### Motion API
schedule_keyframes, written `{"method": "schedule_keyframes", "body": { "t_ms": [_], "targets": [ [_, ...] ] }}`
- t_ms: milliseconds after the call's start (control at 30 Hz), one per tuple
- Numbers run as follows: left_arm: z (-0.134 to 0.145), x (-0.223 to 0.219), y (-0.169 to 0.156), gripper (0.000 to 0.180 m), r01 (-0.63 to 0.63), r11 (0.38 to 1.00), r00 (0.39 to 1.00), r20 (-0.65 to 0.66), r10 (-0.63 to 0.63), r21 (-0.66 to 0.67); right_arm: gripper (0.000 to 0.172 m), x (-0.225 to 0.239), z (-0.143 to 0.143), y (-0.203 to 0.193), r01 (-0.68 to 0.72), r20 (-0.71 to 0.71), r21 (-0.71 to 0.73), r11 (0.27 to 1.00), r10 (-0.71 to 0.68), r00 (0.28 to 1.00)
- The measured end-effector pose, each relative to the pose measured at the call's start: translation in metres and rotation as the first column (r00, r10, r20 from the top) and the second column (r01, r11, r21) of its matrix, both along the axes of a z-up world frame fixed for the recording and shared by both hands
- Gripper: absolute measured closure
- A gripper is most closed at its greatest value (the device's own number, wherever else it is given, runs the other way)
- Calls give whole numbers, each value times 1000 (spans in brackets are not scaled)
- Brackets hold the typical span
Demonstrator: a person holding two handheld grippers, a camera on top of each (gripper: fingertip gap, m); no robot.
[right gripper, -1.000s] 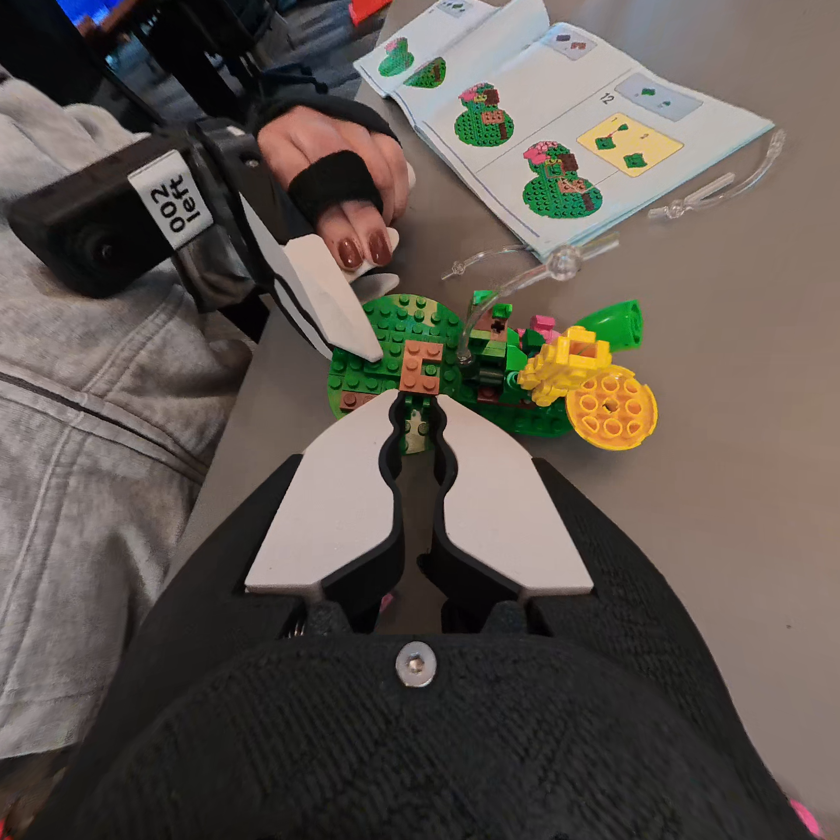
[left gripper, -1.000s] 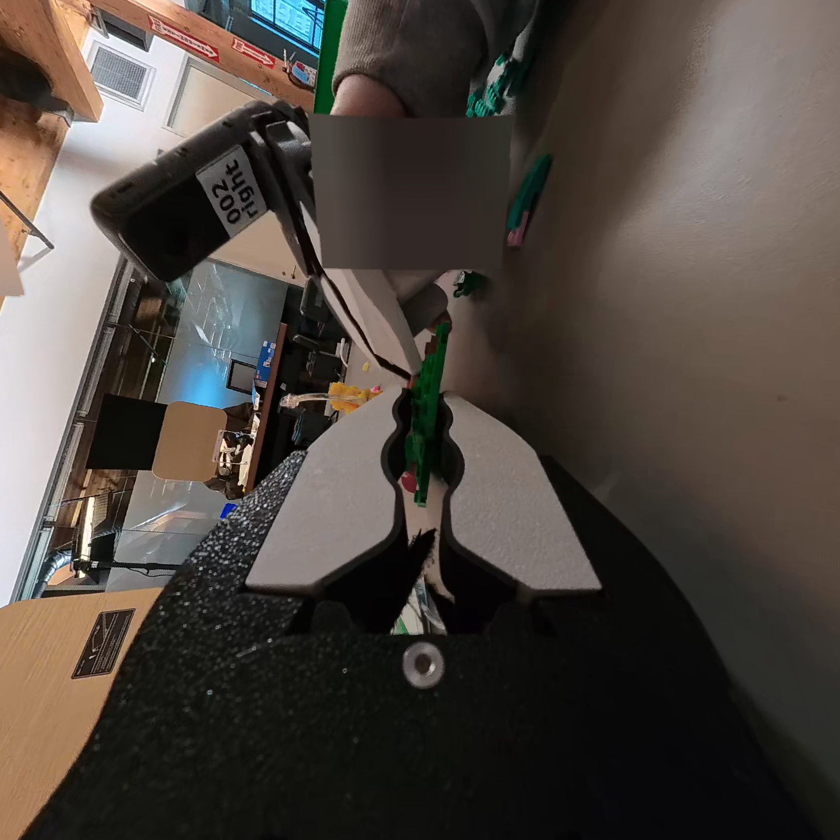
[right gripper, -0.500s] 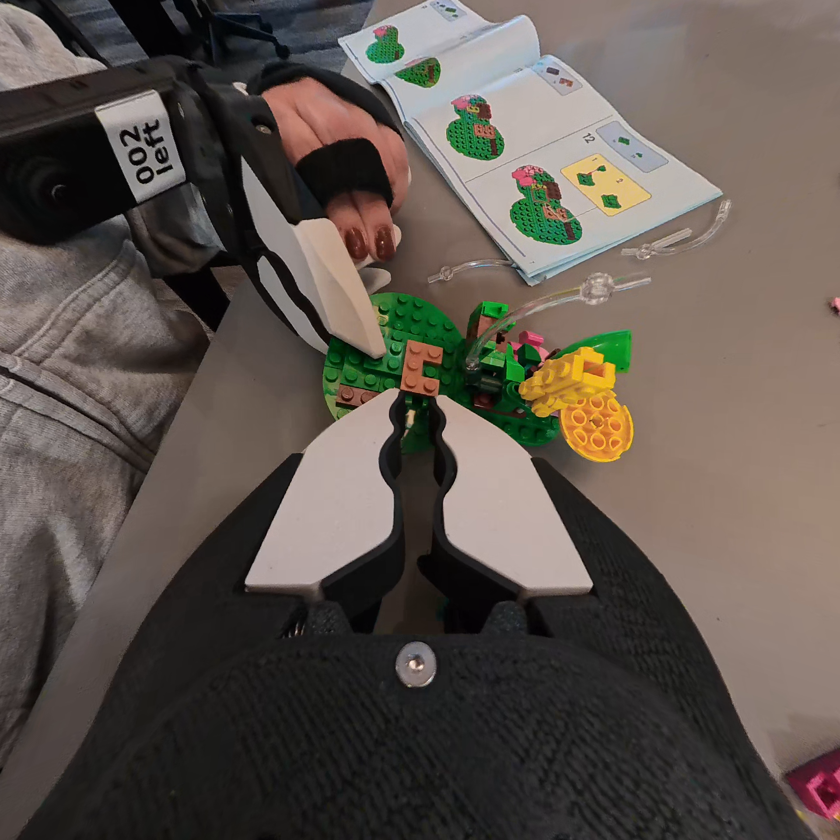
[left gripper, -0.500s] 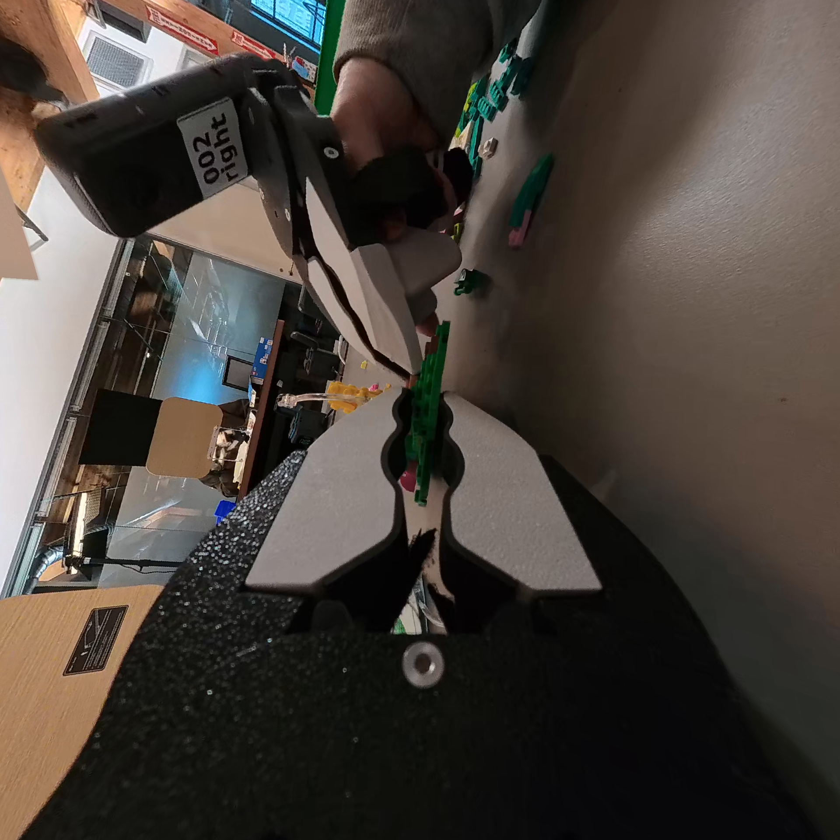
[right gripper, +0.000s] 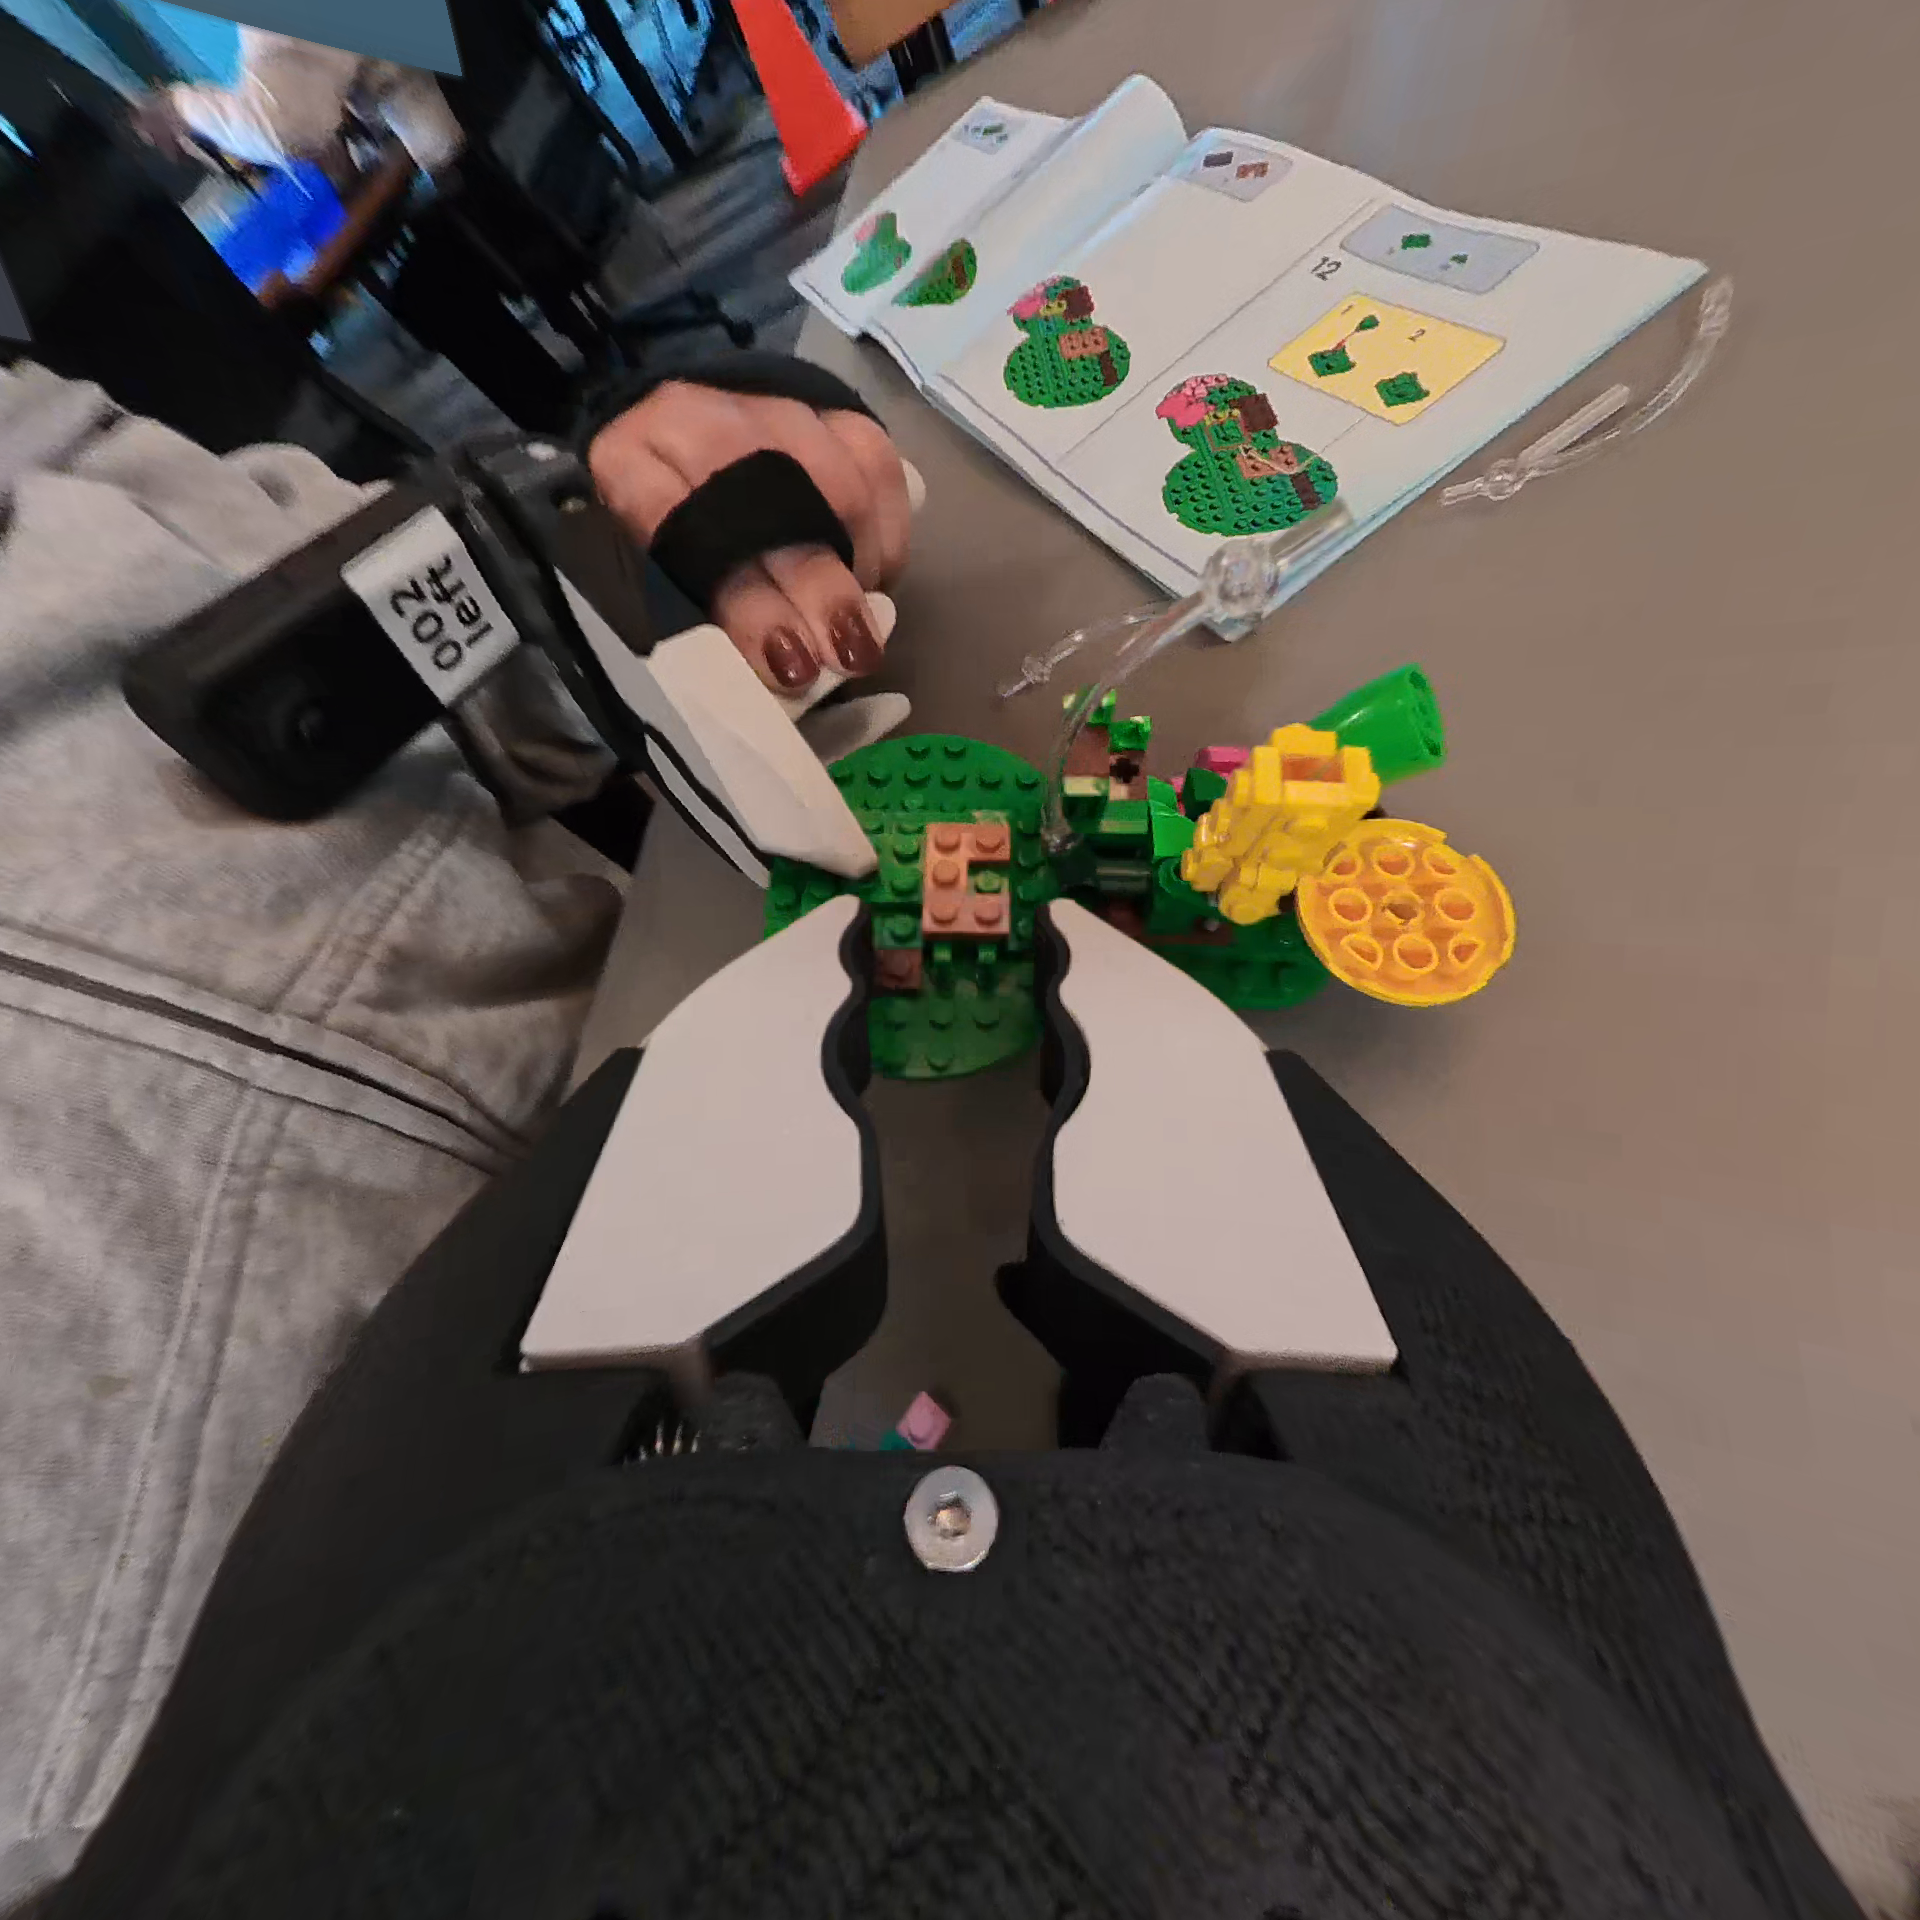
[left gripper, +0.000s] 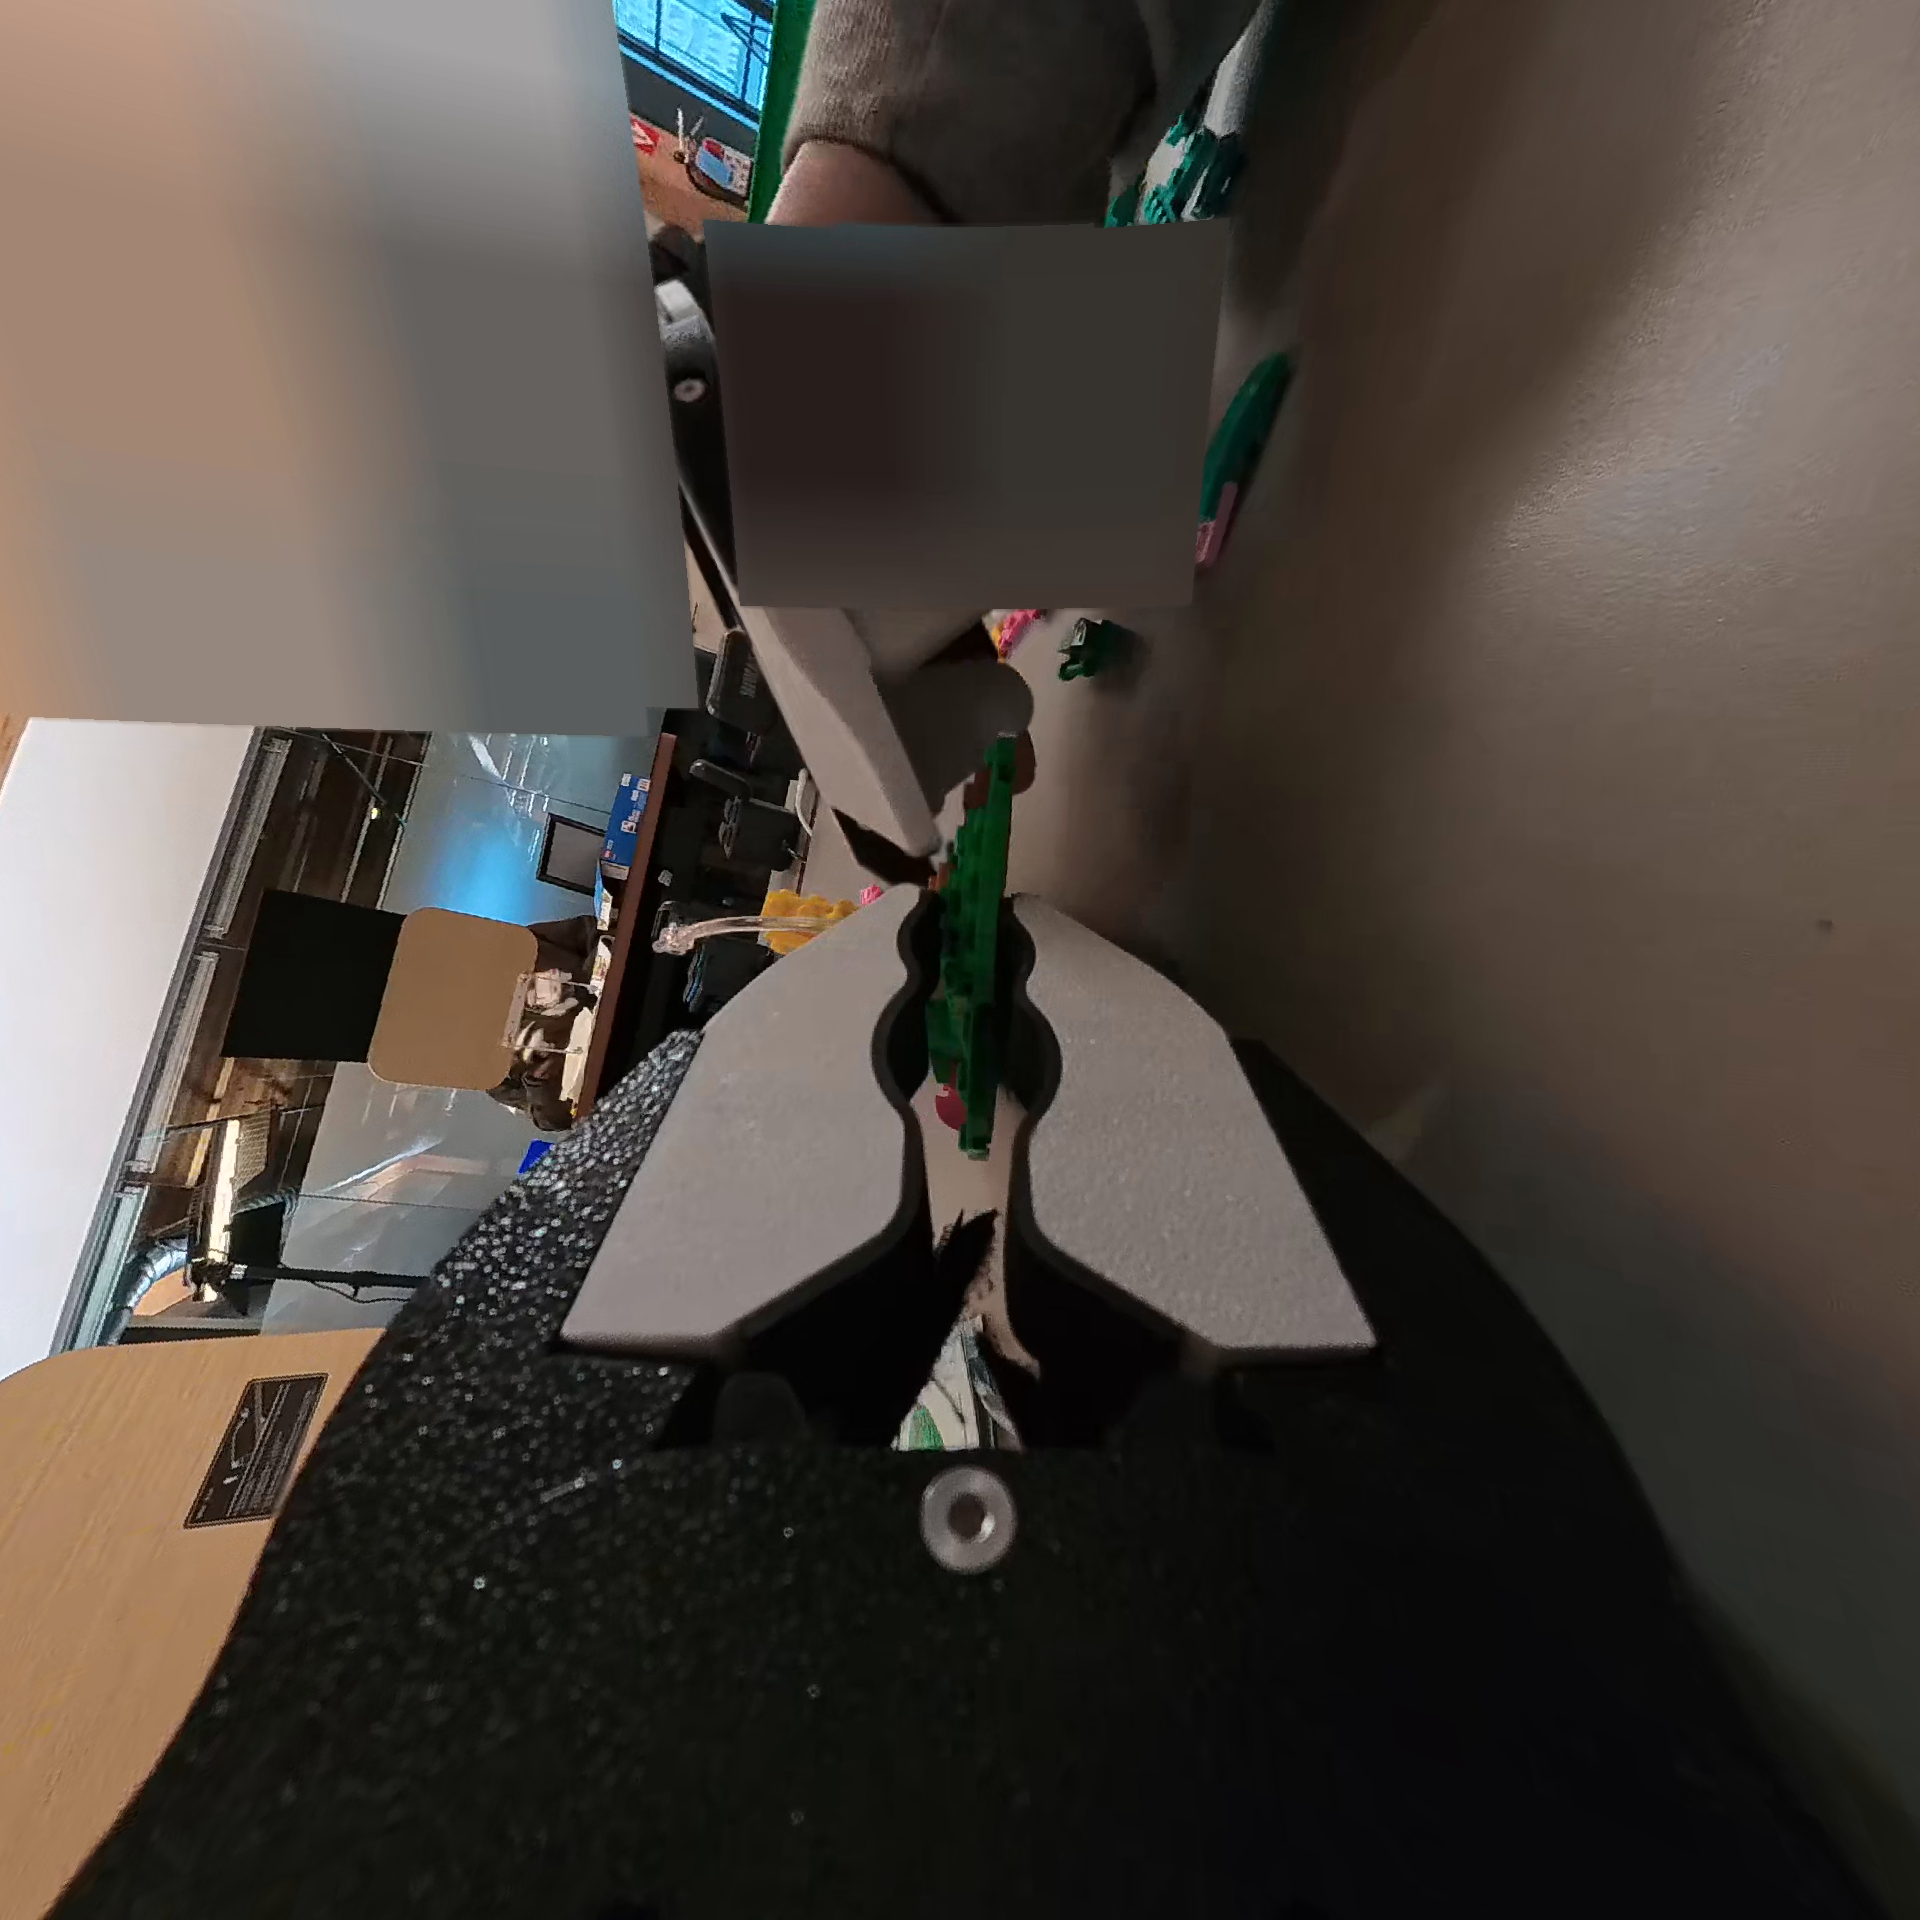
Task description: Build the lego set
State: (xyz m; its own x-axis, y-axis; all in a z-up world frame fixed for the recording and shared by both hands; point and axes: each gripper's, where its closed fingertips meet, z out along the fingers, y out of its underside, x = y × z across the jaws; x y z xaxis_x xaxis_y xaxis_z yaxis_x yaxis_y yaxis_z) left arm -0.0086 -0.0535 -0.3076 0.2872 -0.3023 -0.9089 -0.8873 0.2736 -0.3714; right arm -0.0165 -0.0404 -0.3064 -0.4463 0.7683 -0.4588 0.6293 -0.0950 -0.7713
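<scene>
The left gripper (left gripper: 971, 914) has its two grey fingers nearly together, clamped on the edge of the green base plate (left gripper: 977, 935), and the plate runs edge-on straight up between them with both pads pressed to it. Just beyond the tips, the right gripper's (left gripper: 914, 831) pale finger comes down at a slant to the plate's studded face, its tip right by the plate's brown bricks; its other finger is hard to make out here. A clear curved rod (left gripper: 727, 925) and a yellow brick cluster (left gripper: 795, 914) poke out on the studded side of the plate. The grey table (left gripper: 1558, 935) lies behind the plate, with a green leaf piece (left gripper: 1242, 426) and a small dark green piece (left gripper: 1086, 649) farther along it.

Over to the right wrist view: the right gripper (right gripper: 951, 925) stands open, wide gap between its fingers, nothing gripped. The near lobe of the green base plate (right gripper: 951, 1023) shows in that gap, and a tan brick (right gripper: 966, 878) sits on the plate just past the tips. The left gripper (right gripper: 831, 842) bites the plate's near-left rim, a hand (right gripper: 748, 499) behind it. To the plate's right, the yellow brick cluster (right gripper: 1283, 821) and a round yellow plate (right gripper: 1403, 909) hang off the model. Beyond the plate lies an open instruction booklet (right gripper: 1247, 291), with another clear rod (right gripper: 1600, 416) beside it. A pink brick (right gripper: 925, 1418) lies on the table, on the near side of the plate.
</scene>
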Motion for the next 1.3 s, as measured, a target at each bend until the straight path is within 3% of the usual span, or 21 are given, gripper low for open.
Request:
{"method": "schedule_keyframes", "body": {
  "t_ms": [67,300,1100,1167,1300],
  "targets": [
    [0,0,1,170,-3,1000,1000,-7,3,4,145,-1,-1,-3,-1,5,-14,1000,1,1000],
    [-2,2,0,170,0,1000,999,-36,0,2,158,-2,-7,-2,30,9,42,999,-30,999],
    [-6,2,1,170,0,1000,999,-41,-1,-24,160,0,-7,-1,75,-200,440,895,17,980],
    [-4,1,2,169,-6,1000,999,-34,5,-15,169,0,-3,-4,79,-203,398,914,4,979],
    [-3,2,2,170,-3,1000,1000,-31,3,-14,168,0,-2,-2,95,-137,254,962,-62,989]
  ]
}}
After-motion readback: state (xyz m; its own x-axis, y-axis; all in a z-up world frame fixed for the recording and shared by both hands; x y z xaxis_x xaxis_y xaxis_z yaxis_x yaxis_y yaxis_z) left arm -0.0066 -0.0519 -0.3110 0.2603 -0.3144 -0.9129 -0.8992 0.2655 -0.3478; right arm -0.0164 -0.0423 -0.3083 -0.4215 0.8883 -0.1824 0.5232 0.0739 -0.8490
